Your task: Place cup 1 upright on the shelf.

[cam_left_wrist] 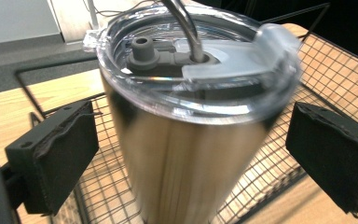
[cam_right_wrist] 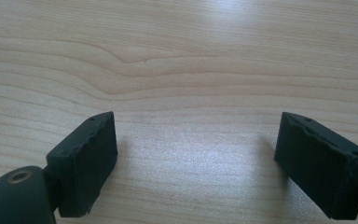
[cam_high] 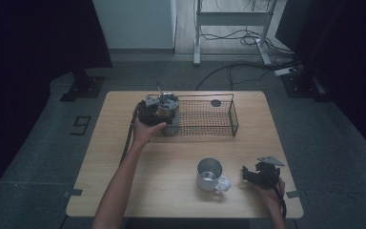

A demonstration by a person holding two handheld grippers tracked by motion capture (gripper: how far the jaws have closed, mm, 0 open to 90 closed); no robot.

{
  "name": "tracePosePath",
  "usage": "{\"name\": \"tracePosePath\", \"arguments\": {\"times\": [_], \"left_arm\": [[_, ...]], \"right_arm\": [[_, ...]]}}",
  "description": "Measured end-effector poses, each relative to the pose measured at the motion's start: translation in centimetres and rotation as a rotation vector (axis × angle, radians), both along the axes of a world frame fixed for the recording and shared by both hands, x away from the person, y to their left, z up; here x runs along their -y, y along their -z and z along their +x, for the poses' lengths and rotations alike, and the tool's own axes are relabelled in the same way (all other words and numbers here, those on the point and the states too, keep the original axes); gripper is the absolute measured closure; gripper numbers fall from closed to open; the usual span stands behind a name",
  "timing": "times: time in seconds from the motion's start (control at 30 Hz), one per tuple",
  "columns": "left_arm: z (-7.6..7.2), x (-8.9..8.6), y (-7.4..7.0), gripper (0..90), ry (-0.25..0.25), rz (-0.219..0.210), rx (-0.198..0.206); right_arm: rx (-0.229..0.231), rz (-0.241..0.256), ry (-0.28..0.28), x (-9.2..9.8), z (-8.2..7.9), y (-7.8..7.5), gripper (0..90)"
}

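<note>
The steel tumbler (cam_left_wrist: 186, 140), fitted with a clear lid (cam_left_wrist: 200, 56) and a metal straw (cam_left_wrist: 184, 25), stands upright in the wire basket (cam_high: 209, 125), at the basket's left end. It appears to rest on the mesh floor, though the base itself is hidden.

The left gripper (cam_high: 155, 114) is at the tumbler, its jaws spread to either side of the steel wall just below the lid. In the left gripper view both pads stand clear of the metal, with a visible gap on each side; nothing is pinched.

Judgement: the step in hand is either taking hold of the tumbler or letting it go; the pictures do not settle which. For a sound grip, the pads should close squarely on the steel body below the lid rim, not on the lid, which could come loose. The wall is smooth and tapered, so slippage is a risk; firm, even pressure is advised. Any lift should go straight up, clear of the basket's top rail.

The mug (cam_high: 211, 175) stands on the table (cam_high: 124, 191) in front of the basket, well apart from it. The right gripper (cam_high: 262, 174), just beside the mug, hangs over bare wood with jaws spread and empty.
</note>
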State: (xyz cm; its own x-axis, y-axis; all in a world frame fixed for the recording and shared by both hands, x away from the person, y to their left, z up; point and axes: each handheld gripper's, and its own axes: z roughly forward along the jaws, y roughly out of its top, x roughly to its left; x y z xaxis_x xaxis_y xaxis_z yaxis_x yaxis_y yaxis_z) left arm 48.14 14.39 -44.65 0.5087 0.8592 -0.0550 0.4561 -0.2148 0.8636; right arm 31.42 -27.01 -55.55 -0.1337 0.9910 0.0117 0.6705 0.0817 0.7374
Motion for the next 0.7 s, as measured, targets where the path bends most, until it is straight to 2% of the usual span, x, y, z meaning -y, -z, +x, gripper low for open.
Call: {"name": "tracePosePath", "arguments": {"times": [0.27,0.47,0.57,0.63,0.7], "left_arm": [[-2.3,-1.1,-0.1,3.6,0.025,0.014,-0.005],[-4.2,-1.7,-0.2,5.0,0.063,0.003,-0.004],[-5.1,-1.8,-0.2,5.6,0.06,0.007,-0.021],[-6.0,-2.0,-0.2,5.7,0.067,0.0,-0.016],[-6.9,-2.1,0.0,5.8,0.058,0.018,-0.001]], "right_arm": [[0.0,0.0,0.0,0.0,0.0,0.0,12.5],[-0.002,0.0,0.0,0.0,0.0,0.0,12.5],[-0.002,0.002,0.002,0.0,0.0,0.0,12.5],[-0.002,0.002,0.002,0.0,0.0,0.0,12.5],[-0.002,0.001,0.001,0.0,0.0,0.0,12.5]]}}
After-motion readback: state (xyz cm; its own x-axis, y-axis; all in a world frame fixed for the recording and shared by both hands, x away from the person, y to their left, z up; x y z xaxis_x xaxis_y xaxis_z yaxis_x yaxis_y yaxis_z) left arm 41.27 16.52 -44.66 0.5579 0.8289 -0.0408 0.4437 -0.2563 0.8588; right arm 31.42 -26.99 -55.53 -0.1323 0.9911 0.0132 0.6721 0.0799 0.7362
